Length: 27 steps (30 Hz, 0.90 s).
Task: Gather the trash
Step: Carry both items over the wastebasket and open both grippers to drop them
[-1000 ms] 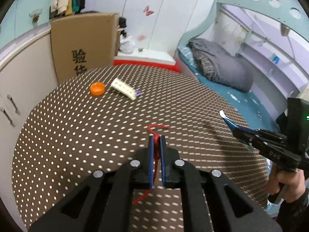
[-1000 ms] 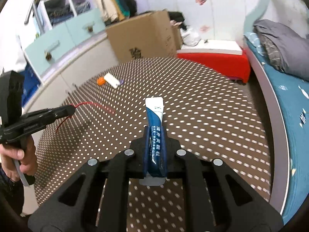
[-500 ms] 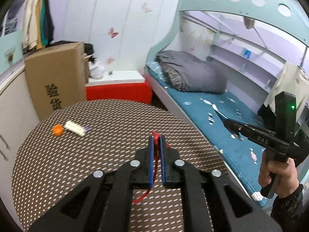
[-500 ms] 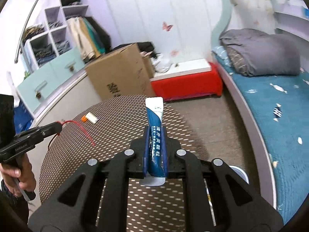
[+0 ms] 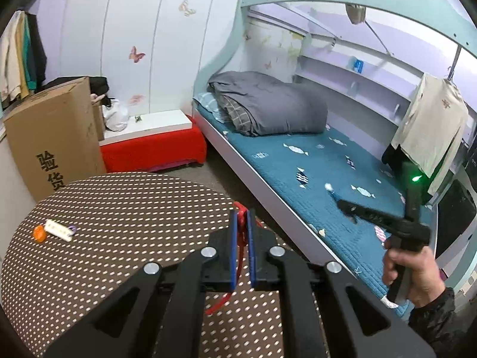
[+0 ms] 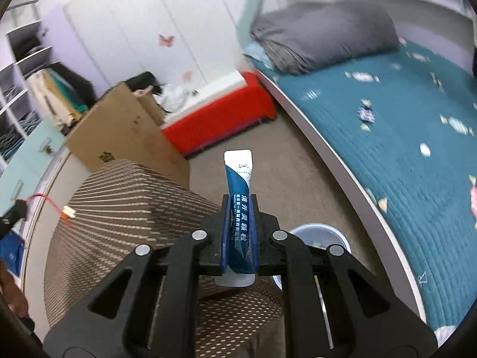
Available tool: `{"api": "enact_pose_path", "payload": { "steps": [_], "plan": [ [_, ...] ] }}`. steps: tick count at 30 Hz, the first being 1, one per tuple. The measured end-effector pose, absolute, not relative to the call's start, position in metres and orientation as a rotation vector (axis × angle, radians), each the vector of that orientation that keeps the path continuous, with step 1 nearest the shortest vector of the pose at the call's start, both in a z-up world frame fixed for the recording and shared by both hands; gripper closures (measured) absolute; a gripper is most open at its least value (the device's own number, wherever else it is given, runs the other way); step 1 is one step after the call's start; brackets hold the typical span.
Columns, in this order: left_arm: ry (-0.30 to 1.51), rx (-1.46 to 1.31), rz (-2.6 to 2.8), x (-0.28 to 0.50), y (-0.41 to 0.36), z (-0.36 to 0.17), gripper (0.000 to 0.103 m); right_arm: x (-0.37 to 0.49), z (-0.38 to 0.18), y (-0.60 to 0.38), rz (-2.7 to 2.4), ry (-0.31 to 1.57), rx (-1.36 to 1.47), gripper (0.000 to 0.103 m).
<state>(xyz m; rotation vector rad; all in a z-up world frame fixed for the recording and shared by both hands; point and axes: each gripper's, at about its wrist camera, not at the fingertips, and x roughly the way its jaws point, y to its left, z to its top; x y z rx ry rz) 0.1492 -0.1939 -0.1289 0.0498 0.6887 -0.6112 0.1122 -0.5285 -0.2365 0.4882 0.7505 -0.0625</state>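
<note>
1. The left gripper (image 5: 242, 217) has its jaws closed on a red string (image 5: 241, 238). The string loops out past the fingertips and trails down below them, over the dotted table (image 5: 119, 238).
2. The right gripper (image 6: 241, 205) has its jaws closed on a blue and white sachet (image 6: 238, 179). The sachet stands upright between the fingers, with its white top sticking out beyond them and its lower end showing under them.
3. In the left view the right gripper (image 5: 342, 203) is to the right, over the blue bed cover (image 5: 298, 161), gripped by a hand (image 5: 414, 271) in a dark sleeve. Its tip is blurred, so the sachet there is hard to make out.
4. In the right view the left gripper (image 6: 15, 211) shows at the far left edge, with the red string (image 6: 41, 197) curling from it.
5. Just behind the right gripper, on the floor between the table and the bed frame, sits a pale bin (image 6: 319, 235). Only part of its rim shows.
6. Two bits of trash lie on the far left of the table, touching or nearly so: an orange cap (image 5: 38, 234) and a white wrapper (image 5: 59, 230).
7. A cardboard box (image 5: 53, 137) stands beyond the table, beside a red bench (image 5: 155, 149) with a white top. A grey quilt (image 5: 268, 107) is heaped at the head of the bed.
</note>
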Motion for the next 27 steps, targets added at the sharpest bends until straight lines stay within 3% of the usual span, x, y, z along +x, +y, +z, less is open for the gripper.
{"api": "enact_pose_path", "payload": {
  "steps": [6, 8, 9, 10, 11, 15, 27],
  "plan": [
    [0.711, 0.089, -0.637, 0.167, -0.234, -0.139, 0.097, 0.137, -0.311, -0.557, -0.119, 0.866, 0.585, 0.091],
    [0.722, 0.107, -0.647, 0.174, -0.250, -0.143, 0.097, 0.144, -0.333, -0.564, -0.122, 0.897, 0.619, 0.084],
    [0.727, 0.113, -0.652, 0.176, -0.257, -0.145, 0.097, 0.150, -0.349, -0.568, -0.133, 0.933, 0.632, 0.074],
    [0.732, 0.120, -0.656, 0.179, -0.264, -0.147, 0.097, 0.153, -0.361, -0.572, -0.144, 0.958, 0.643, 0.043],
    [0.743, 0.133, -0.664, 0.183, -0.276, -0.152, 0.097, 0.154, -0.371, -0.576, -0.162, 0.969, 0.658, 0.035],
    [0.781, 0.169, -0.697, 0.192, -0.311, -0.167, 0.097, 0.138, -0.386, -0.597, -0.198, 0.949, 0.750, 0.034],
    [1.028, 0.317, -0.814, 0.218, -0.432, -0.252, 0.097, 0.064, -0.339, -0.642, -0.284, 0.788, 0.778, 0.022]
  ]
}}
